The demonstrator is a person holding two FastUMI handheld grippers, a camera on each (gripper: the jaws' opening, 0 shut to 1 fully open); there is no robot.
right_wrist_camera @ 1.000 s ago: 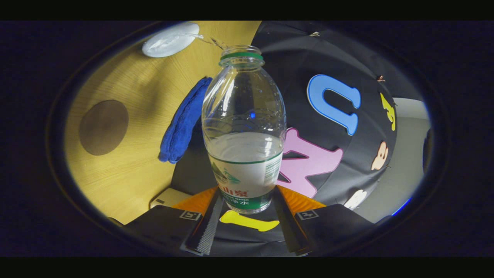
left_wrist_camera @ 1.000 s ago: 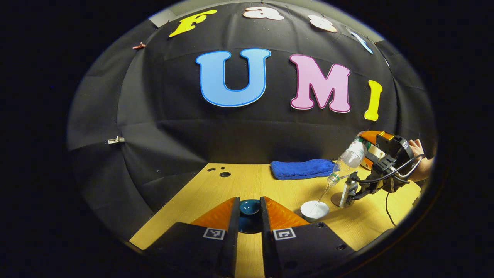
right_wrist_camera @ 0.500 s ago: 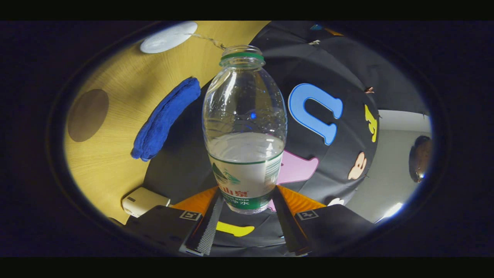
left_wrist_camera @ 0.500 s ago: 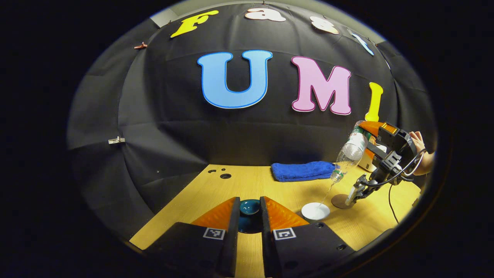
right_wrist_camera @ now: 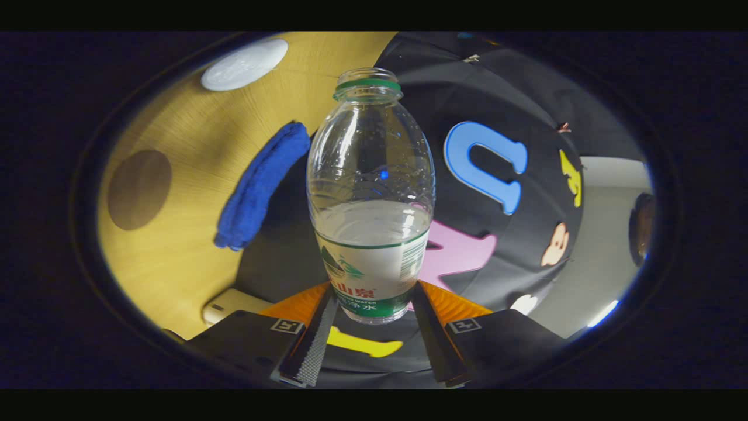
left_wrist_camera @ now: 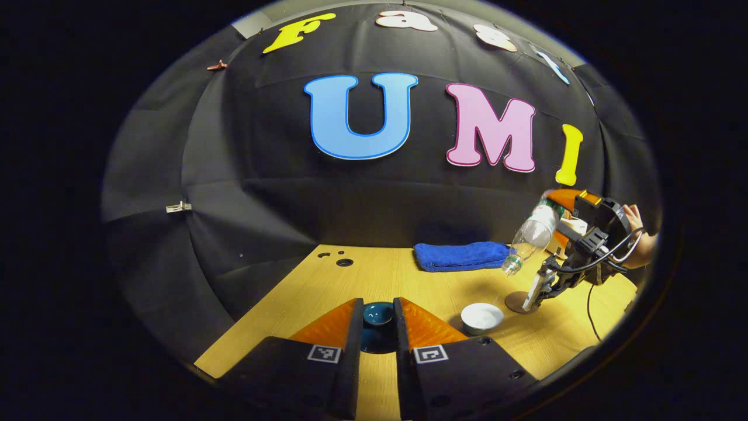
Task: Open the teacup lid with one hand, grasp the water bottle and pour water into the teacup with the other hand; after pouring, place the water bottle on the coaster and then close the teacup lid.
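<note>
While the left gripper (left_wrist_camera: 377, 333) clamps the dark teal teacup lid (left_wrist_camera: 377, 314), the right gripper (right_wrist_camera: 374, 318) pinches the clear plastic water bottle (right_wrist_camera: 370, 193) at its green-and-white label. Its long axis tilts, the open mouth pointing down above the white teacup (left_wrist_camera: 481, 316); the round brown coaster (left_wrist_camera: 516, 302) lies just beside that cup.

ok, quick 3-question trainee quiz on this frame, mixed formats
1. True or false: the water bottle is capped.
2. What do the left gripper jaws hold? A) teacup lid B) blue towel C) coaster
3. Fill in: the round brown coaster has ___ on it.

Key:
1. False: its mouth is open, and the right gripper holds it tilted, mouth towards the white teacup.
2. A: the dark teal lid sits between the jaws; the towel lies by the wall.
3. Nothing.
</note>
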